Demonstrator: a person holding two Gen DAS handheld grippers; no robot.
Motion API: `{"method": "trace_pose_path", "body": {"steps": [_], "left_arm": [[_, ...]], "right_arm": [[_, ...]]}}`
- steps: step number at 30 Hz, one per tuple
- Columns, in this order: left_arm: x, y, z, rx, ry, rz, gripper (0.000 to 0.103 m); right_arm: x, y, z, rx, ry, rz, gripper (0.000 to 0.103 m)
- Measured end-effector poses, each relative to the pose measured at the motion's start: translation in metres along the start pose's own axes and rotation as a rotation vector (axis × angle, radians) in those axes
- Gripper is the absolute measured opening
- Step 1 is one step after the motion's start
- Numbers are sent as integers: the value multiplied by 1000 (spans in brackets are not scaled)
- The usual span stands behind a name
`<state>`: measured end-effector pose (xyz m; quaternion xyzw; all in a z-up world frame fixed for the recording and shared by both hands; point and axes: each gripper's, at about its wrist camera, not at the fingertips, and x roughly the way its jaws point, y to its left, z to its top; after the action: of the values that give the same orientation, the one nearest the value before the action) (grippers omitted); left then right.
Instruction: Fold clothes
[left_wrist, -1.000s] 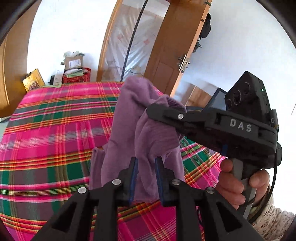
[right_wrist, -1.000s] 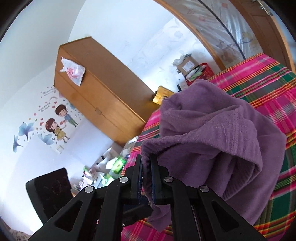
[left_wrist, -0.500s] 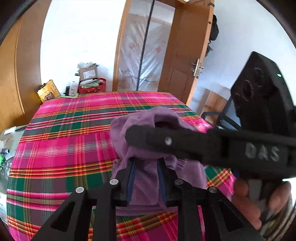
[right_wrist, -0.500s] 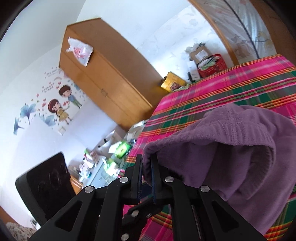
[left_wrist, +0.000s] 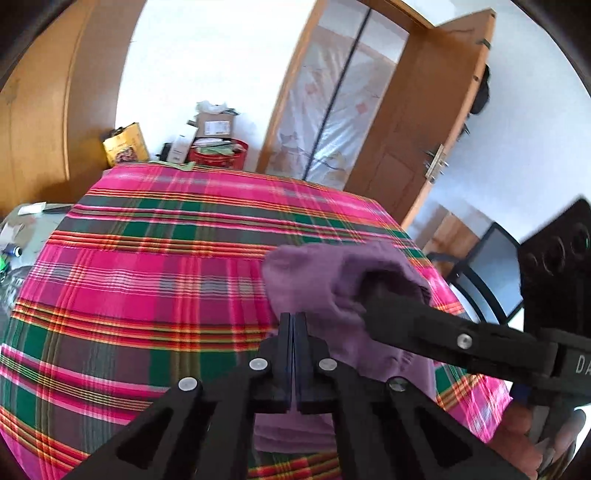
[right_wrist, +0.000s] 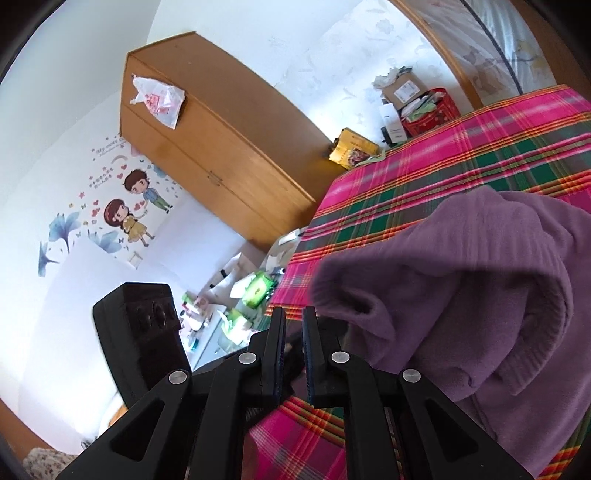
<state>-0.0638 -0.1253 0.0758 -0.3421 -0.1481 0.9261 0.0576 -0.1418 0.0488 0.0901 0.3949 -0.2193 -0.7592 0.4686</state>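
A purple knit garment (left_wrist: 325, 280) lies bunched on the pink and green plaid bed (left_wrist: 147, 277), near its right edge. My left gripper (left_wrist: 293, 332) is shut, pad against pad, with no cloth between them; the garment sits just behind and to its right. One of the right gripper's fingers (left_wrist: 424, 328) reaches in from the right, its tip inside a fold of the garment. In the right wrist view the right gripper (right_wrist: 293, 325) has its jaws opening, a narrow gap with no cloth in it. There the garment (right_wrist: 480, 295) bulges just right of the fingers.
A wooden wardrobe (right_wrist: 221, 140) stands left of the bed, with a cluttered low table (right_wrist: 236, 306) below it. Boxes and a red basket (left_wrist: 218, 147) sit past the bed's far end. A wooden door (left_wrist: 424, 129) and a chair (left_wrist: 491, 273) are at the right.
The garment went from hanging between both grippers down onto the bed. My left gripper let go of it and shut empty. The right gripper released the cloth edge and its jaws parted.
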Motion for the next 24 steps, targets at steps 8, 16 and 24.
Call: {"method": "trace_pose_path", "body": {"steps": [8, 16, 24], "left_arm": [[11, 9, -4, -22, 124, -58, 16], [4, -5, -9, 84, 106, -126, 32], [2, 1, -6, 39, 146, -156, 32]], "right_arm": [[-34, -19, -14, 67, -89, -97, 32], [-49, -18, -46, -81, -138, -311, 36], [-5, 4, -60, -417, -63, -423, 39]]}}
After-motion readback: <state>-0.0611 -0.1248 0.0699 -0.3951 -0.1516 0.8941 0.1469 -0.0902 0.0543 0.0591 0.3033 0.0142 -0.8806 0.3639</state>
